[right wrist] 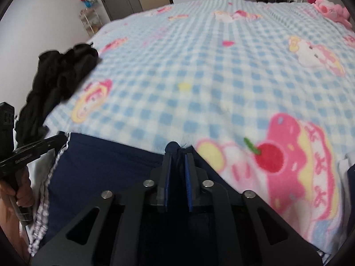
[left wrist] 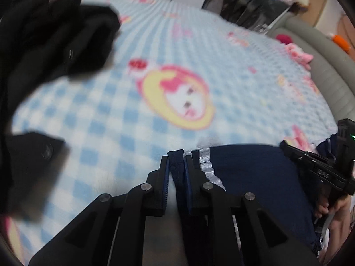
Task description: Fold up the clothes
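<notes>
A navy blue garment (left wrist: 255,173) with a pale checked trim lies at the near edge of a bed covered by a blue-and-white checked blanket (left wrist: 155,44). My left gripper (left wrist: 176,155) is shut on a bunched navy corner of it, the cloth pinched between the blue pads. In the right wrist view the same garment (right wrist: 99,161) spreads to the left, and my right gripper (right wrist: 178,153) is shut on its other corner. Each view shows the other gripper at its side edge, held in a hand.
A pile of black clothes (left wrist: 55,40) lies on the blanket at the left, seen also as black clothes (right wrist: 60,75) near the bed's left edge. Pink plush toys (right wrist: 332,11) sit at the far right. A grey padded bed frame (left wrist: 321,66) rims the right side.
</notes>
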Demonstrator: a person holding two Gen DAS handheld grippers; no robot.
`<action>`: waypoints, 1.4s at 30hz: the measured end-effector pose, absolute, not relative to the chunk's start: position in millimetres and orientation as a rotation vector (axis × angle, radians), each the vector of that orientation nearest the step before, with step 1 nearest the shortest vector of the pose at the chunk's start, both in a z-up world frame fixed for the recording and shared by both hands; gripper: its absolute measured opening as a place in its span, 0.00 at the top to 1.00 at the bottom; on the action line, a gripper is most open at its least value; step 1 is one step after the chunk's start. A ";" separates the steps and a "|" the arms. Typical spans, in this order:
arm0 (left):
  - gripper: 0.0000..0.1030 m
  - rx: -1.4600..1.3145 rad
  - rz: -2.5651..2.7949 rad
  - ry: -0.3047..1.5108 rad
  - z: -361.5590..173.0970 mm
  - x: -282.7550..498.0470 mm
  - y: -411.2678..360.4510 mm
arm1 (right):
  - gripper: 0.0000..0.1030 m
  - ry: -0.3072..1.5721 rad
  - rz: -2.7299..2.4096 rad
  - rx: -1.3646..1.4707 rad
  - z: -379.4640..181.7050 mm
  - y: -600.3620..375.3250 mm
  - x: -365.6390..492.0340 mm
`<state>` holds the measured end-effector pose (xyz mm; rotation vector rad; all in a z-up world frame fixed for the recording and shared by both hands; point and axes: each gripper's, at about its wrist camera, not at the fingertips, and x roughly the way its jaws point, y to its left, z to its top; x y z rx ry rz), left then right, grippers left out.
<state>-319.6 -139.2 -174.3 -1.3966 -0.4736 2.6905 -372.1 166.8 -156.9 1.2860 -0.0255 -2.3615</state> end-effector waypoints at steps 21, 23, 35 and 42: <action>0.70 -1.290 2.441 -0.393 -127.1 -202.6 -65.7 | 0.63 -0.065 -2.509 1.217 -80.9 208.2 -240.6; 0.70 -1.288 2.419 -0.371 -124.5 -176.0 -52.2 | 0.63 -0.082 -2.538 1.223 -80.9 217.6 -206.9; 0.50 -1.280 2.631 -0.353 -112.1 -76.1 -62.6 | 0.56 -0.057 -2.536 1.264 -100.0 239.6 -88.5; 0.56 -1.443 2.583 -0.569 -149.7 -80.5 -75.4 | 0.55 -0.108 -2.580 1.444 -128.6 254.2 -92.0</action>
